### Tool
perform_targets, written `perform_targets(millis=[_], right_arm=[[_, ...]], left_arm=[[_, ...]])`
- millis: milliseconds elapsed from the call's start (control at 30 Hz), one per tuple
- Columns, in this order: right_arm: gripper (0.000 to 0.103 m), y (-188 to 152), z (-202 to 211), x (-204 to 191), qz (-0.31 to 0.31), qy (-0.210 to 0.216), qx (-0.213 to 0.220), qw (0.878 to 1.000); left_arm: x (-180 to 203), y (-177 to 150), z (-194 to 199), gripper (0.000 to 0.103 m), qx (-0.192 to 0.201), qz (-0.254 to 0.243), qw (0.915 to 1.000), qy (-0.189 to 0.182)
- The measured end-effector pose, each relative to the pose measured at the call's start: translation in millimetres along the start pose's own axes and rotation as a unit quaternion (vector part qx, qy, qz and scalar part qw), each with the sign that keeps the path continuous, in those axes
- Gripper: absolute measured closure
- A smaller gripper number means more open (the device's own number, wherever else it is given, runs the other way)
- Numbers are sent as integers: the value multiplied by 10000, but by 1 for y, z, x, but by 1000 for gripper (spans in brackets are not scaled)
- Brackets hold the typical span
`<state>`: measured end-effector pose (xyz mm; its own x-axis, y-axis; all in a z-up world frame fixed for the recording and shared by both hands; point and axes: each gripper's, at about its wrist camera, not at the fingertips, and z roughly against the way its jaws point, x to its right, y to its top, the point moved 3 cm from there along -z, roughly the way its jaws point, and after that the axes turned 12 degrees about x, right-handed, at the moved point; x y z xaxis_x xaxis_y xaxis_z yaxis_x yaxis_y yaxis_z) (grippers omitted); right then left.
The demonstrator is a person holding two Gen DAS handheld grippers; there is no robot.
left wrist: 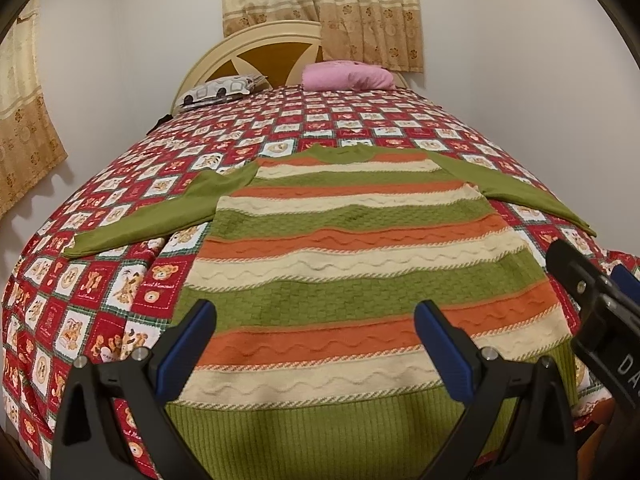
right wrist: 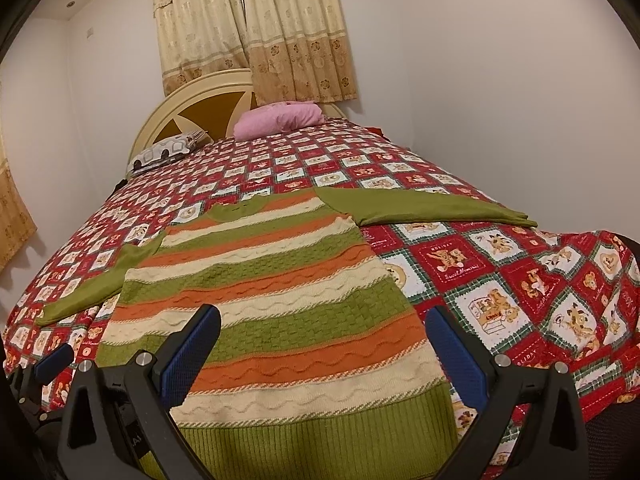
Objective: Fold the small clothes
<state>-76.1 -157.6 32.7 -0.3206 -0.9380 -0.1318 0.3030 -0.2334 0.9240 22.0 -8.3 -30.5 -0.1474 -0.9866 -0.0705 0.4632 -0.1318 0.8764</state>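
I have both sets of jaws spread wide and empty, left gripper (left wrist: 316,344) and right gripper (right wrist: 324,344) poised over the sweater's (left wrist: 352,248) ribbed hem, probably to start the fold. The sweater lies flat on the bed (left wrist: 120,272), sleeves out, striped green, orange, cream.
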Motion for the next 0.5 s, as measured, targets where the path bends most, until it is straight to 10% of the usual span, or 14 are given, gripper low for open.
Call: perform_targets(millis=[500], right_arm=[[1,-2,-2,-1,54,-5,-71,10000]], left_arm=[[3,-1,0,1,-31,16,10000,-18]])
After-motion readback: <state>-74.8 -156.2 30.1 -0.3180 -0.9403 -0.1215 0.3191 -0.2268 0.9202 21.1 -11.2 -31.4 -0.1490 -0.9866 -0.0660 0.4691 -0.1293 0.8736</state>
